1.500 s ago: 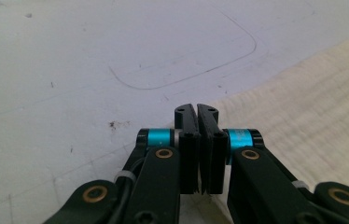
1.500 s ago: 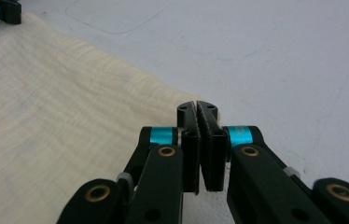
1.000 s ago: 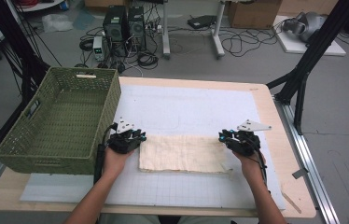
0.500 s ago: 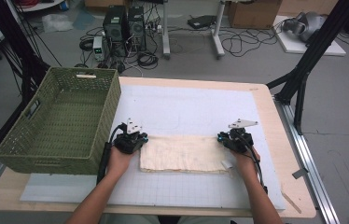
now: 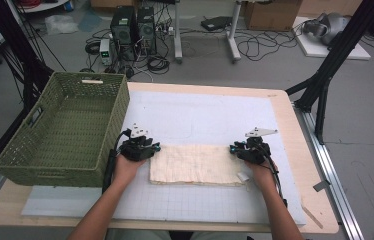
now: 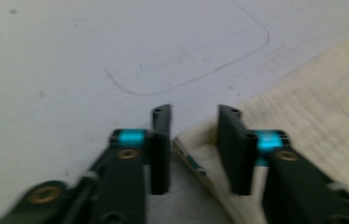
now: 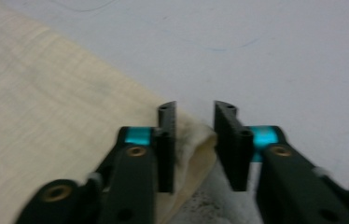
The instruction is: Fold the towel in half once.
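Where the white mat (image 5: 210, 115) lies, a cloth (image 5: 195, 165) seemingly rests flat.

Green basket (image 5: 65, 132) walls off left, bare mat (image 5: 205, 112) beyond cloth (image 5: 195, 164)

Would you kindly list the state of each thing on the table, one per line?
cloth: folded flat on the mat, a corner between each gripper's jaws.
left gripper: open, jaws just opening, pads off the cloth corner.
right gripper: open, jaws just opening, cloth corner between them.
basket: upright, nothing in it, left of the cloth.
mat: lying flat.
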Motion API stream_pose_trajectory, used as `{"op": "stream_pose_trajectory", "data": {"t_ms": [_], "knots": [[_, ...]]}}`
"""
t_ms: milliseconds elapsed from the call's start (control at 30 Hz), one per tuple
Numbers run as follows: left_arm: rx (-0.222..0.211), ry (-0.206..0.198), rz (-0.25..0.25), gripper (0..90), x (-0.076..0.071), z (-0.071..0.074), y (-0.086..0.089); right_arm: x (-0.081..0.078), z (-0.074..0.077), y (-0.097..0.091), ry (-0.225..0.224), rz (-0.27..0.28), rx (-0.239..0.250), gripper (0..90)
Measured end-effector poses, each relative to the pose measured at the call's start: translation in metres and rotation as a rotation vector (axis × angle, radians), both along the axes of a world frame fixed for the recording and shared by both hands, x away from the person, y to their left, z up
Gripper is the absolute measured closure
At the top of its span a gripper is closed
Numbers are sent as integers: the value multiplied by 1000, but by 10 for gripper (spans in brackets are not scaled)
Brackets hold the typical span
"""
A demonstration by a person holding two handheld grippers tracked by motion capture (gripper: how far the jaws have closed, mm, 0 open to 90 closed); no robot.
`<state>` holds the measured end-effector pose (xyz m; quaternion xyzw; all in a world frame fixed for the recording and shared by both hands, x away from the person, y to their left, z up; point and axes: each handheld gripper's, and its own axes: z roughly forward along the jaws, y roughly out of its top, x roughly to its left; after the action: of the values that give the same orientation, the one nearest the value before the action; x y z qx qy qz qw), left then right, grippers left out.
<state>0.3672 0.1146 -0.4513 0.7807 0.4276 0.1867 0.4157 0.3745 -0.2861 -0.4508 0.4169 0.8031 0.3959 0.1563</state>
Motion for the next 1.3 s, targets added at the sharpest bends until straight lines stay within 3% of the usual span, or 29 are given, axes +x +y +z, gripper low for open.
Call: {"op": "stream_pose_trajectory", "data": {"t_ms": [67,100,200,233,267,333,400,467,633,667,733,767,800,833,900,1033,1233,1300], "knots": [[13,7,-11,828,1,1,-4,-1,0,0,25,20,21,856],[24,9,-9,851,2,2,-4,-1,1,0,28,20,19,865],[8,-5,17,860,5,4,-4,-1,2,-1,28,13,18,872],[-19,-13,35,860,9,6,-2,0,3,-2,2,-8,3,873],[-19,-13,35,860,9,6,-2,0,4,-3,-10,-12,2,873],[-44,-49,56,860,17,11,-3,2,7,-3,-37,-29,-10,873],[-47,-40,61,860,19,10,-3,4,9,-3,-50,-36,-12,873],[-45,-25,78,860,30,8,-4,10,13,-2,-89,-48,-20,872],[-57,-27,104,855,38,3,-5,24,11,3,-90,-70,-37,869],[-56,-21,101,843,38,2,-5,25,10,4,-89,-74,-40,860],[-72,-15,95,729,37,3,-3,25,10,5,-93,-93,-42,723],[-83,-17,97,651,36,5,-2,24,10,3,-95,-104,-42,656],[-83,-17,97,567,36,5,-2,24,10,3,-95,-104,-42,656],[-117,-26,97,478,33,10,1,21,14,0,-98,-115,-31,551],[-141,-46,80,442,27,15,4,18,19,-4,-110,-141,-16,446],[-169,-80,44,383,15,22,8,7,28,-10,-133,-150,-3,352],[-190,-116,-7,298,0,25,11,-15,40,-18,-152,-97,25,306],[-214,-130,-27,269,-2,26,9,-23,44,-20,-172,-69,2,304]]}}
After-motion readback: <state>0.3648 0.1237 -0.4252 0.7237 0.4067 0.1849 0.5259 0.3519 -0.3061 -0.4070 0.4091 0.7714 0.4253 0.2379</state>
